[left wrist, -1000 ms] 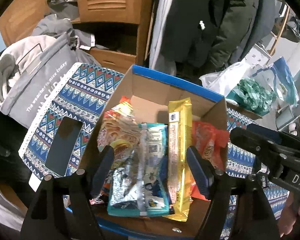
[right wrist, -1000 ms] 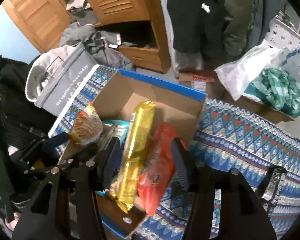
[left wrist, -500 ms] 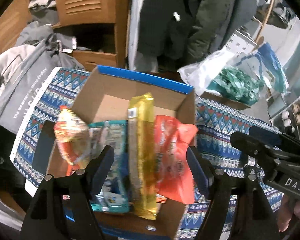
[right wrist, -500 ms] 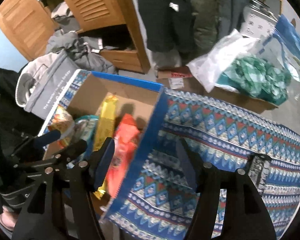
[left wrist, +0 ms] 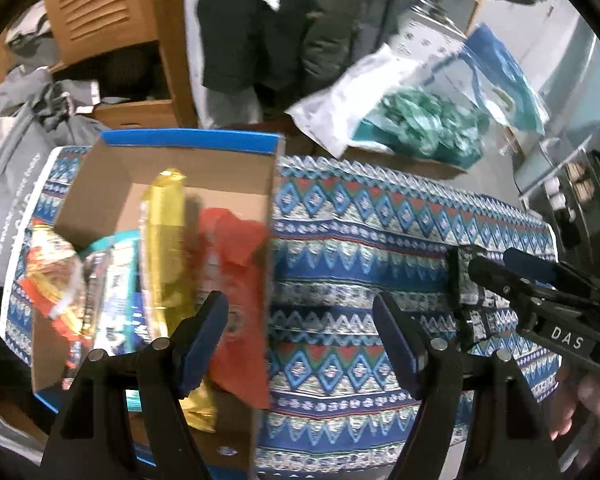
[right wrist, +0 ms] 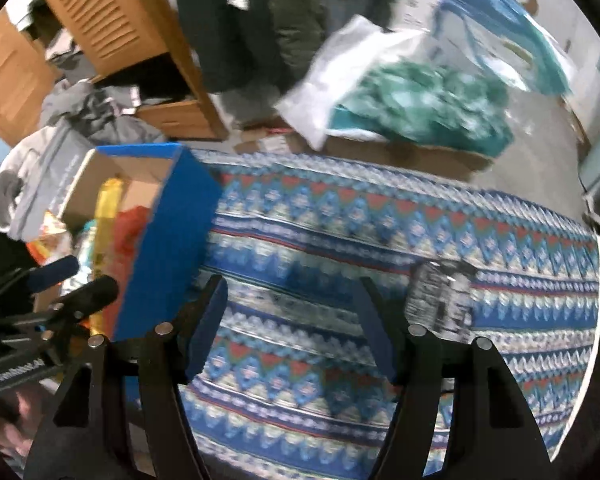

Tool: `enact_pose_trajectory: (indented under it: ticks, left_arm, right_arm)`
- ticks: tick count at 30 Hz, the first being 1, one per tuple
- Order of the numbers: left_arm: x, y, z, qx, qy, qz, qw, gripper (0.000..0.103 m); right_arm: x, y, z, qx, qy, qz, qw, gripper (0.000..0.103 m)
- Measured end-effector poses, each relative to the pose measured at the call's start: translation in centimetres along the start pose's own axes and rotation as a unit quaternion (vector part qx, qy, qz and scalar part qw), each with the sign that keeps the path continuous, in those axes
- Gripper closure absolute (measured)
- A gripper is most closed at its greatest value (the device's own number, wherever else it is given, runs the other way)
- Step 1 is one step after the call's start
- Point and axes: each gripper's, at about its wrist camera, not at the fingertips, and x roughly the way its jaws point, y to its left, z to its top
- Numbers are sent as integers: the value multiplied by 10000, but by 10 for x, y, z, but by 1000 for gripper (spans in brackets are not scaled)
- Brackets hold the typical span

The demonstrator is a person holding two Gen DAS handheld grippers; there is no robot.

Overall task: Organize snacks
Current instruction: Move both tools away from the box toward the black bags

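I had swung both grippers rightward off the box (left wrist: 188, 168), where the snacks (left wrist: 160, 248) lay packed. The left gripper (left wrist: 300, 344) and right gripper (right wrist: 292, 324) hung wide and empty over the patterned cloth (right wrist: 380, 240), so I judged the packing nearly done, with a dark packet (right wrist: 440, 300) left.

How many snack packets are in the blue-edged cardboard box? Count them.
4 visible: orange-yellow noodle packet leftmost, teal packet, long gold packet, red-orange packet against the right wall of the cardboard box. Others may lie underneath.
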Motion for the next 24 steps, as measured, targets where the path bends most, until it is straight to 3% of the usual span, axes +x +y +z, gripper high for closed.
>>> enact_pose_trajectory:
  ticks: [15,24]
  left_arm:
    - [31,-74,-9,575,423,-58,9974,27]
    - [63,-101,-9,662,718,-89,9952,23]
  right_arm:
    - [-7,-93,-31,596,1,-531,9968,30]
    - [16,-143,-44,961,257,-783,9920,30]
